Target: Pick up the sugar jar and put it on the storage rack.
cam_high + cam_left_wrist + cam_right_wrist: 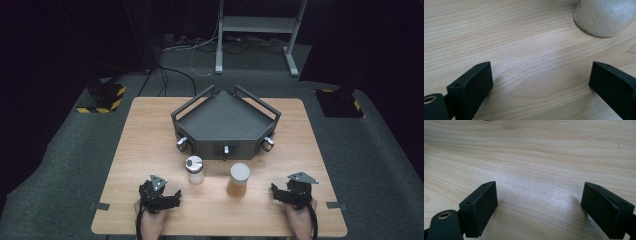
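I hold my left gripper (161, 196) low over the near left part of the wooden worktop (150, 145), and my right gripper (292, 192) low over the near right part. Each has a grey three-cornered plate on top and a cable trailing back along my forearm. My hands come in from the near edge, the left hand (150, 222) and the right hand (301, 220) each wrapped around a gripper's handle.

In the left gripper view my left fingers (471, 87) stand wide apart with nothing but bare wood grain between them. Ahead and to the upper right of that view sits the bottom of a clear jar of white grains (602, 17), well clear of the fingers. From above, that jar (194, 170) has a shiny metal lid and stands upright just ahead of my left gripper, toward the middle of the worktop.

In the right gripper view my right fingers (480, 210) are likewise spread wide, empty, with only wood between them.

A second jar (238, 180), with a pale flat lid and orange-brown contents, stands upright beside the first, a little nearer to me, and between my two grippers, apart from both.

Behind the jars, at the middle of the worktop, sits a dark grey tray (200, 122) with raised rails on its angled sides and three knobs along its front face. The jars stand near its front but do not touch it.
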`<state>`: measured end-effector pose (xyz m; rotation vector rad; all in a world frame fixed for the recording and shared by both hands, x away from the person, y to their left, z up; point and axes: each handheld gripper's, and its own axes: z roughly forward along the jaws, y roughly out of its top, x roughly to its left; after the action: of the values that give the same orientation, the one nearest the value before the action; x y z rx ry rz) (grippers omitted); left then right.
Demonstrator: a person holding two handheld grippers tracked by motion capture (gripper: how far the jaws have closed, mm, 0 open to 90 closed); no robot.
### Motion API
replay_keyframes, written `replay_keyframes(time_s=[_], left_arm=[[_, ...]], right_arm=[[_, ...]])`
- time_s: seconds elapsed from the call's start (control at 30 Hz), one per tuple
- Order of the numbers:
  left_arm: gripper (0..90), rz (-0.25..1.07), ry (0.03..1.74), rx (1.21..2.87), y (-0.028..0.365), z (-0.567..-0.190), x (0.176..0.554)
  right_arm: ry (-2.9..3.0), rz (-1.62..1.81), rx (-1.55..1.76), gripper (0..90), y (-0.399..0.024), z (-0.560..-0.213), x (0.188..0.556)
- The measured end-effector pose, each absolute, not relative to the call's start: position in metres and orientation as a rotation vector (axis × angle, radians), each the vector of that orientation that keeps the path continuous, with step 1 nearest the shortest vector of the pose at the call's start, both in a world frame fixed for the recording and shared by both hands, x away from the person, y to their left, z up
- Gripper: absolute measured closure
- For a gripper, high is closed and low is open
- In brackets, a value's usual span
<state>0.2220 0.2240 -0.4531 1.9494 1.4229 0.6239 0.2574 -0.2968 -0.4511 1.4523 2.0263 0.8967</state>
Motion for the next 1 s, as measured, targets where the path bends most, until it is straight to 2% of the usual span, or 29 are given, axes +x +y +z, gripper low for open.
replay_keyframes(time_s=[1.0], left_arm=[[4.0,0.623,1.431,1.953,0.2220,-0.4524,0.2237]], right_arm=[[2.027,0.897,1.451,13.8,-0.2970,-0.4511,0.2575]])
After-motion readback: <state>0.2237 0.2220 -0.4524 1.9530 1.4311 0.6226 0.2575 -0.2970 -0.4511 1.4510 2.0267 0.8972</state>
